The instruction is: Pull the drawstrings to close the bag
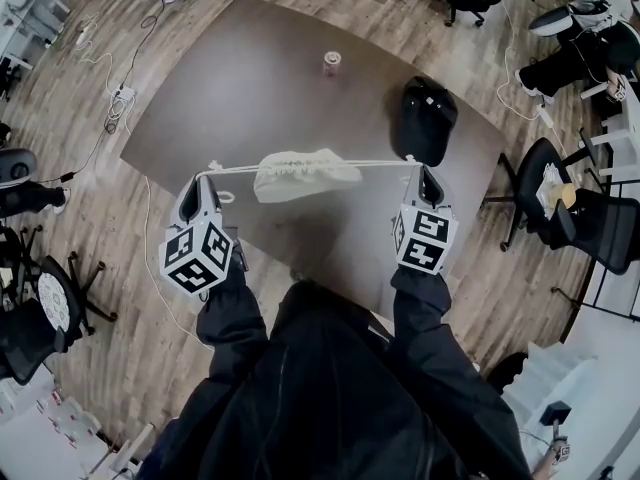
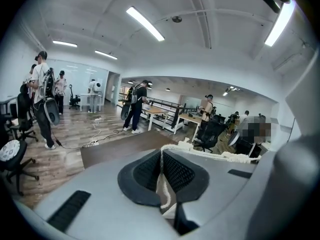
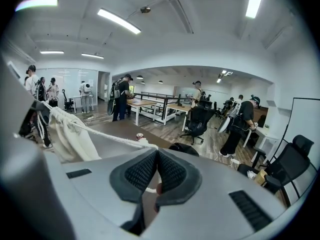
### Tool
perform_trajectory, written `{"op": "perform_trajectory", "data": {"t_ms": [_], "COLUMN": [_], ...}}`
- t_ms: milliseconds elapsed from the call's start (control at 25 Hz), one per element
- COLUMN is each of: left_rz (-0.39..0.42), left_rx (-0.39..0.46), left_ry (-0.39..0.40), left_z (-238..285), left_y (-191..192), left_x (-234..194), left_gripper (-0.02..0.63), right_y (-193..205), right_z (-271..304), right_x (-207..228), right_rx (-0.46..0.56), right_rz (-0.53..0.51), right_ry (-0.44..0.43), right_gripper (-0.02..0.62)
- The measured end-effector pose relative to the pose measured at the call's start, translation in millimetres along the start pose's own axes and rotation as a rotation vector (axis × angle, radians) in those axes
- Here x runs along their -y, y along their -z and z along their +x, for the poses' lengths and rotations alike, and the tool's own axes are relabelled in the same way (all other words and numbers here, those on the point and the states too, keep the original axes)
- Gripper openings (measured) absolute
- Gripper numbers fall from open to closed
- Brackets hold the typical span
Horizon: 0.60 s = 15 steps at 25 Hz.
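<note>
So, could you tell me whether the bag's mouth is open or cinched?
Cinched: the bag hangs with its top bunched along the taut drawstring.

A bag (image 1: 300, 173) hangs above the near part of the counter (image 1: 250, 88). It hangs on a drawstring (image 1: 375, 163) stretched between the left gripper (image 1: 205, 178) and the right gripper (image 1: 426, 170). A can (image 1: 332, 63) stands farther back on the counter. A backpack (image 1: 428, 118) lies at the counter's right, just beyond the right gripper.
</note>
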<state>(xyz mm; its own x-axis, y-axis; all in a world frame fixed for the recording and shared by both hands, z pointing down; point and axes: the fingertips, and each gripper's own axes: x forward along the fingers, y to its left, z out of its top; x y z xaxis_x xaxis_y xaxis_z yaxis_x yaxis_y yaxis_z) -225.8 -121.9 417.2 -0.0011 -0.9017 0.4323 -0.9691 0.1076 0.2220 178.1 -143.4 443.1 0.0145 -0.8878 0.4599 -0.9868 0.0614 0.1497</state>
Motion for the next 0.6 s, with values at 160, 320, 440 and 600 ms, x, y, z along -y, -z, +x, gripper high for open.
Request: {"op": "perform_trajectory", "data": {"t_ms": [160, 320, 440, 600], "left_rz": [-0.009, -0.018, -0.02, -0.028], "left_rx": [-0.006, -0.012, -0.015, -0.026], "left_ry": [-0.013, -0.023, -0.029, -0.031], "left_z": [1, -1, -2, 1], "left_y": [1, 5, 6, 9], "left_x": [-8, -15, -19, -21], "left_gripper": [0.035, 0.035, 0.035, 0.035], "right_y": [2, 9, 13, 17], "right_z": [1, -1, -2, -1], "right_x": [4, 7, 12, 14], "right_rx": [-0.008, -0.02, -0.027, -0.04], "right_rz": [0.007, 0.019, 0.024, 0.027], "right_ry": [0.01, 0.018, 0.025, 0.029], "right_gripper": [0.026, 0.026, 0.026, 0.026]}}
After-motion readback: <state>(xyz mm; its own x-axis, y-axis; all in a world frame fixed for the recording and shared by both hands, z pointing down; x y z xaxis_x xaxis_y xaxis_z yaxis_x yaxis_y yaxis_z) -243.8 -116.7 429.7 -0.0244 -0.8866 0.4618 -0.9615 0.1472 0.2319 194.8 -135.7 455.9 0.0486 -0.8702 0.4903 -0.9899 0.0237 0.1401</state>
